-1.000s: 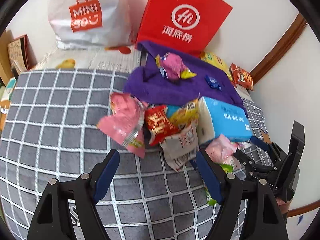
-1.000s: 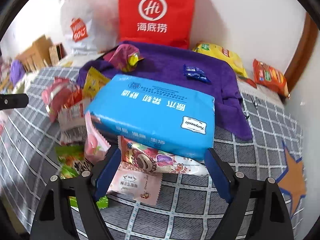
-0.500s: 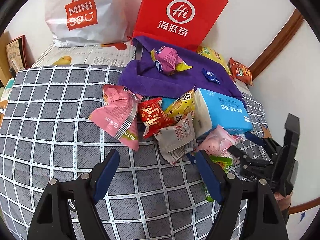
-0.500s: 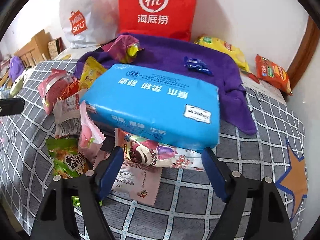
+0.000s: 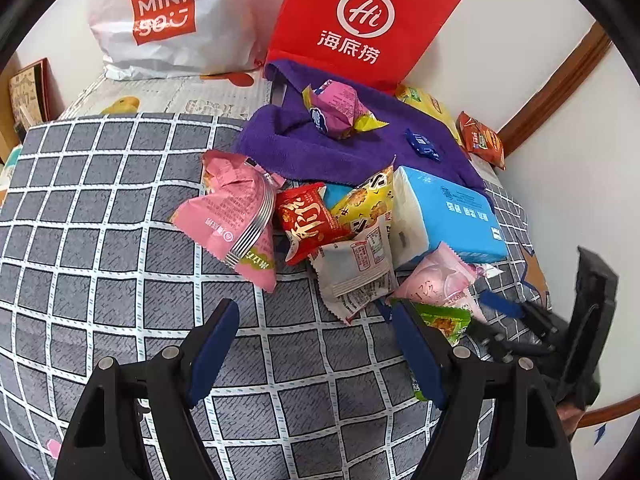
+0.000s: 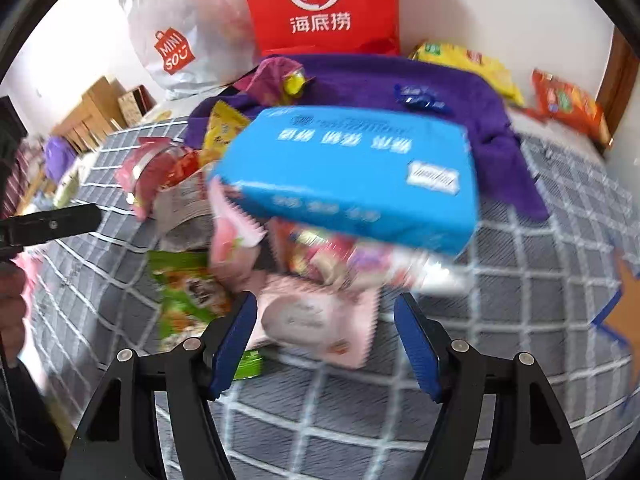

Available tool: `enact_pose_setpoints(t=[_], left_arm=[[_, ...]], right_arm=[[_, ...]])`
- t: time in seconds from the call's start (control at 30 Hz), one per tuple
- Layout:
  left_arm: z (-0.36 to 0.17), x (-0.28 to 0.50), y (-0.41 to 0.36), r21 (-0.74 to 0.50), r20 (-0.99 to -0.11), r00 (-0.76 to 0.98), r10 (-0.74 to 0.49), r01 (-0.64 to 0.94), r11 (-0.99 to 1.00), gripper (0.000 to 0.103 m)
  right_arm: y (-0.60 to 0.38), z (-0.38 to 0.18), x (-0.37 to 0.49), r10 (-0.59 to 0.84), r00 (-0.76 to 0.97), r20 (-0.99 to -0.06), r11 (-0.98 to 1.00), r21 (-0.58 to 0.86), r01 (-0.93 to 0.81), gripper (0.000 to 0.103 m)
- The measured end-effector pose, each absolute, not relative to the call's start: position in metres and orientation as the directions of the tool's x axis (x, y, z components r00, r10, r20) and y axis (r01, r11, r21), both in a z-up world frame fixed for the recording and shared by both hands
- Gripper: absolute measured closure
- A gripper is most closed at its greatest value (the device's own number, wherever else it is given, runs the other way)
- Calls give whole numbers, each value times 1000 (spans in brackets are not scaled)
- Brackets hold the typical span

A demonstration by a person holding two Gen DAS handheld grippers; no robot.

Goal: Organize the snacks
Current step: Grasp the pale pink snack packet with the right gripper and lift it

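Observation:
A heap of snack packets lies on a grey checked bed cover (image 5: 120, 248): a pink bag (image 5: 232, 216), a red packet (image 5: 308, 220), a yellow packet (image 5: 366, 200), a white packet (image 5: 356, 268), a green packet (image 5: 444, 320) and a blue tissue pack (image 5: 444, 212). My left gripper (image 5: 316, 344) is open and empty, just short of the white packet. My right gripper (image 6: 326, 340) is open, with a pale pink packet (image 6: 316, 320) between its fingers, below the blue tissue pack (image 6: 360, 176). It also shows at the right of the left wrist view (image 5: 532, 320).
A purple towel (image 5: 340, 144) behind the heap carries a pink-purple bag (image 5: 336, 108) and a small blue packet (image 5: 420, 144). A red Hi bag (image 5: 360, 24) and a white Miniso bag (image 5: 168, 20) stand at the wall. Yellow (image 6: 472, 68) and orange (image 6: 568, 104) packets lie far right.
Both grippers have drawn back a little from the heap. The right view has swung and is now blurred, with the pale pink packet between its fingers. Both stay open.

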State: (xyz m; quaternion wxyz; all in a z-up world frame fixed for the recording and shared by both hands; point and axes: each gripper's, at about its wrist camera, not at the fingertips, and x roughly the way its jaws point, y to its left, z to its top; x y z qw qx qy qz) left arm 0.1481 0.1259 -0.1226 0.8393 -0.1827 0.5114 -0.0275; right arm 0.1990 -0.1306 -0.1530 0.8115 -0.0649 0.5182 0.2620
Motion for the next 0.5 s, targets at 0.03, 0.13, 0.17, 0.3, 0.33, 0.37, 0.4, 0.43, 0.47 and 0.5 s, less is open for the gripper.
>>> enact_pose_setpoints(t=[0.03, 0.13, 0.17, 0.3, 0.33, 0.37, 0.4, 0.43, 0.47, 0.5], left_arm=[[-124, 148, 126, -337, -849, 473, -235, -142, 931, 26], [-125, 147, 128, -339, -848, 474, -237, -143, 930, 26], [-125, 147, 128, -339, -848, 474, -236, -143, 930, 26], [-124, 144, 133, -336, -844, 486, -229, -146, 930, 26], [-124, 143, 135, -334, -843, 489, -225, -147, 931, 26], [-124, 143, 135, -330, -842, 491, -222, -146, 932, 26], [-125, 144, 136, -319, -844, 492, -212, -145, 936, 26], [-127, 145, 135, -309, -847, 491, -202, -146, 940, 26], [-128, 146, 136, -300, -850, 491, -193, -148, 942, 26], [-130, 148, 136, -295, -851, 489, -189, -148, 944, 26]], right_arm=[[-126, -158, 198, 338, 326, -883, 861, 150, -487, 32], [-120, -167, 198, 318, 356, -879, 881, 134, -454, 31], [-118, -168, 198, 315, 375, -872, 885, 127, -448, 31], [-110, -169, 191, 263, 406, -875, 881, 45, -472, 53], [-112, -167, 188, 275, 395, -877, 876, 59, -479, 61], [-115, -165, 187, 293, 372, -881, 871, 86, -483, 71], [-119, -164, 186, 295, 364, -884, 873, 94, -479, 71], [-124, -163, 185, 284, 371, -884, 879, 85, -470, 71], [-129, -162, 183, 264, 391, -882, 887, 63, -457, 71], [-134, -162, 181, 250, 406, -879, 893, 47, -448, 71]])
